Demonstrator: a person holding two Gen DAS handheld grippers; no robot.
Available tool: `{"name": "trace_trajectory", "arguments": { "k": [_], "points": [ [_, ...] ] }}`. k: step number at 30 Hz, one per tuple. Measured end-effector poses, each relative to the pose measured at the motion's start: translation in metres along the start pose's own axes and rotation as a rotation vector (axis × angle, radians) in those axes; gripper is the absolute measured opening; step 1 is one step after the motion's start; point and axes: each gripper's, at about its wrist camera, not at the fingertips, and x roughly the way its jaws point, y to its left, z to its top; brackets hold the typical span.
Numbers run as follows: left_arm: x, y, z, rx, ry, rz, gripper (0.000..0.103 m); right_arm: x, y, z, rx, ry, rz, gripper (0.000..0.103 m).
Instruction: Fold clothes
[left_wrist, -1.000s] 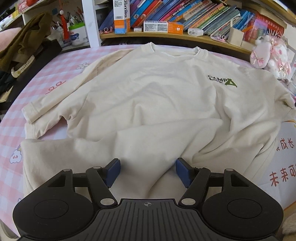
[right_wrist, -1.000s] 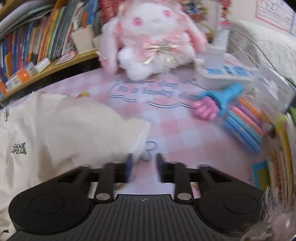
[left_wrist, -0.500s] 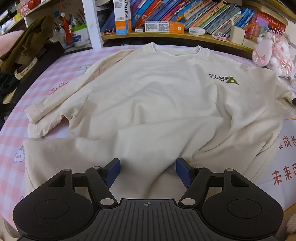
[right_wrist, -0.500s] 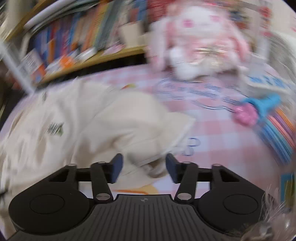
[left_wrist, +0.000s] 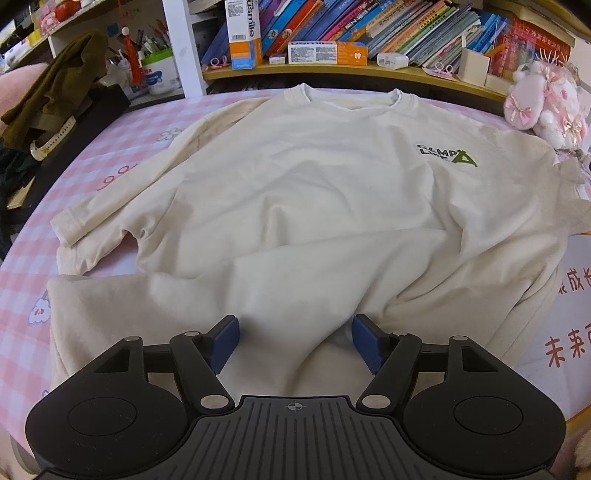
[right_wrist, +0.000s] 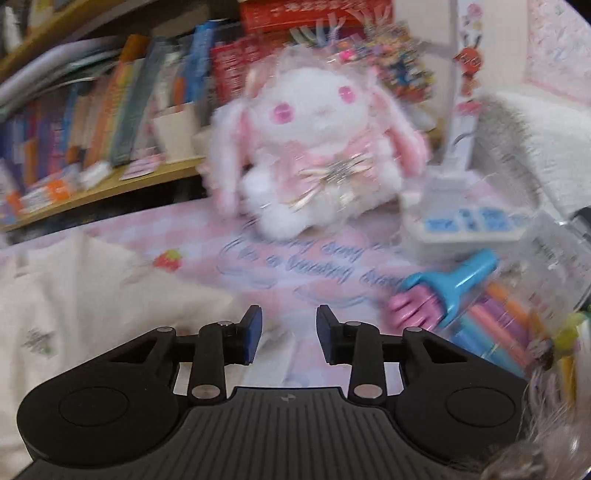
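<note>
The left tool (left_wrist: 293, 341) is held wide open over the bottom edge of the cream sweatshirt (left_wrist: 314, 192), and nothing is gripped. The sweatshirt is spread front up on the pink checked counter (left_wrist: 122, 147), with its neck toward the bookshelf (left_wrist: 332, 70). Its bottom part is bunched up under the tool. The right tool (right_wrist: 288, 334) is also open and empty, just past the sweatshirt's side, over bare counter. A blurry white and pink bunny toy (right_wrist: 314, 155) is seen beyond the sweatshirt.
</note>
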Motion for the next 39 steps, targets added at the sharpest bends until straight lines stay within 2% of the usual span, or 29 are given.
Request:
{"name": "trace_trajectory", "arguments": {
  "k": [2,3,5,8,9,10,11,14,16,18,19,20,21,22,23,27,30,33,35,36,39],
  "points": [
    [0.001,0.000,0.001,0.001,0.002,0.000,0.070,-0.008,0.005,-0.007,-0.032,0.045,0.108,0.036],
    [0.002,0.000,0.002,0.001,0.004,0.000,0.071,-0.010,0.010,-0.011,-0.059,0.060,0.136,0.037],
    [0.002,0.000,0.002,0.002,0.006,-0.002,0.072,-0.008,0.023,-0.018,-0.098,0.090,0.162,0.037],
    [0.003,0.000,0.002,0.004,0.009,-0.002,0.072,0.009,0.040,-0.028,-0.109,0.145,0.143,0.037],
    [0.002,0.000,0.002,0.006,0.008,-0.003,0.072,0.014,0.043,-0.030,-0.115,0.159,0.140,0.034],
    [0.002,0.000,0.002,0.008,0.009,-0.005,0.072,0.018,0.044,-0.032,-0.117,0.175,0.146,0.013],
    [0.002,0.001,0.002,0.008,0.009,-0.007,0.072,0.016,0.043,-0.034,-0.111,0.182,0.150,0.002],
    [0.002,-0.001,0.000,0.001,0.002,-0.003,0.072,-0.014,0.031,-0.036,-0.079,0.123,0.181,0.003],
    [0.003,-0.002,0.000,-0.003,-0.003,0.002,0.073,-0.015,0.026,-0.036,-0.057,0.124,0.179,0.003],
    [0.004,-0.002,0.001,-0.004,0.002,0.001,0.074,-0.017,0.020,-0.036,-0.035,0.125,0.176,0.006],
    [0.004,-0.002,0.002,-0.004,0.006,0.000,0.074,-0.017,0.017,-0.036,-0.024,0.125,0.175,0.012],
    [0.005,-0.002,0.003,-0.003,0.010,-0.001,0.074,-0.018,0.014,-0.036,-0.013,0.125,0.174,0.013],
    [0.005,-0.002,0.003,-0.003,0.011,-0.001,0.074,-0.019,0.011,-0.036,-0.002,0.126,0.172,0.019],
    [0.005,-0.002,0.003,-0.002,0.010,-0.001,0.074,-0.019,0.009,-0.036,0.008,0.126,0.171,0.035],
    [0.004,-0.002,0.003,-0.001,0.010,0.000,0.074,-0.020,0.006,-0.036,0.019,0.127,0.170,0.041],
    [0.005,-0.003,0.003,-0.001,0.010,0.006,0.074,-0.020,-0.006,-0.033,0.073,0.121,0.164,0.043],
    [0.005,-0.004,0.003,-0.003,0.015,0.008,0.074,0.002,-0.016,-0.017,0.181,0.118,0.141,0.037],
    [0.005,-0.004,0.003,-0.006,0.015,0.013,0.074,0.026,-0.022,-0.011,0.240,0.157,0.111,0.035],
    [0.004,-0.005,0.002,-0.005,0.016,0.016,0.074,0.032,-0.024,-0.011,0.260,0.152,0.117,0.021],
    [0.004,-0.005,0.002,-0.003,0.018,0.016,0.074,0.031,-0.026,-0.009,0.269,0.127,0.107,0.001],
    [0.004,-0.004,0.002,0.003,0.021,0.011,0.074,0.026,-0.037,-0.003,0.290,0.014,0.034,0.002]
  ]
}}
